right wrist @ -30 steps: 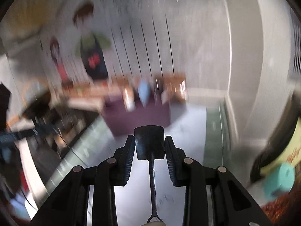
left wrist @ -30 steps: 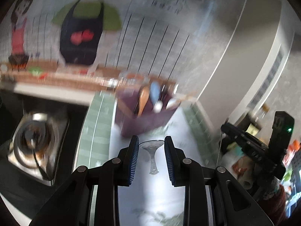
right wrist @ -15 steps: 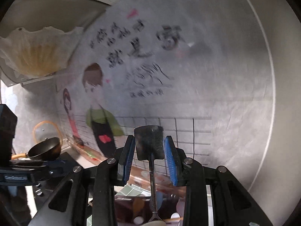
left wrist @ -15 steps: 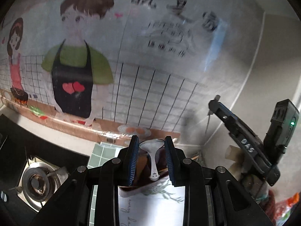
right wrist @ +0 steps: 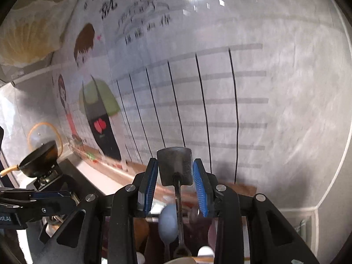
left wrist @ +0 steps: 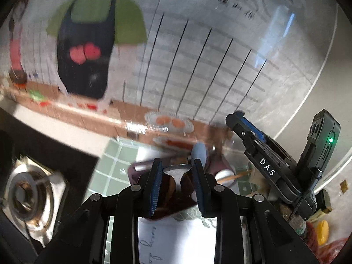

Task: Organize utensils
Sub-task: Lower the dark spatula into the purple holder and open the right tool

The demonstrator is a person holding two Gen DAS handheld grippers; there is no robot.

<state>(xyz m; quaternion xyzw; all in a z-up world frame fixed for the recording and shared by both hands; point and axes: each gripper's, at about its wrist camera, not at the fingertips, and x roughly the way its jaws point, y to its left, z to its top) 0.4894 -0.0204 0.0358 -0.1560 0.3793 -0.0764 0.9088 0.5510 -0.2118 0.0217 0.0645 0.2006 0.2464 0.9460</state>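
Note:
My left gripper [left wrist: 177, 165] holds a small metal spoon [left wrist: 177, 172] by its bowl, handle hanging down. Its jaws are opening, with the bowl still touching both pads. Right under it stands the purple utensil holder [left wrist: 140, 168], with a pale blue spoon [left wrist: 199, 154] and other utensils in it. My right gripper [right wrist: 175, 165] is shut on the head of a black spatula [right wrist: 175, 165]. The spatula's handle hangs down into the holder [right wrist: 211, 226], beside the blue spoon [right wrist: 168, 222]. The holder's inside is mostly hidden by the fingers.
A gas burner [left wrist: 24, 193] lies at the left, and a black pan [right wrist: 41, 156] sits on the stove with a glass lid [right wrist: 44, 136] behind. The cartoon-covered wall [left wrist: 198, 66] rises close behind the holder. Green tiles [left wrist: 110, 167] and white paper [left wrist: 176, 237] cover the counter. The right gripper's body [left wrist: 267, 169] is close on the right.
Both grippers have moved forward with their utensils, from in front of the holder to right over it. The wall now fills both views. The left jaws stand slightly wider.

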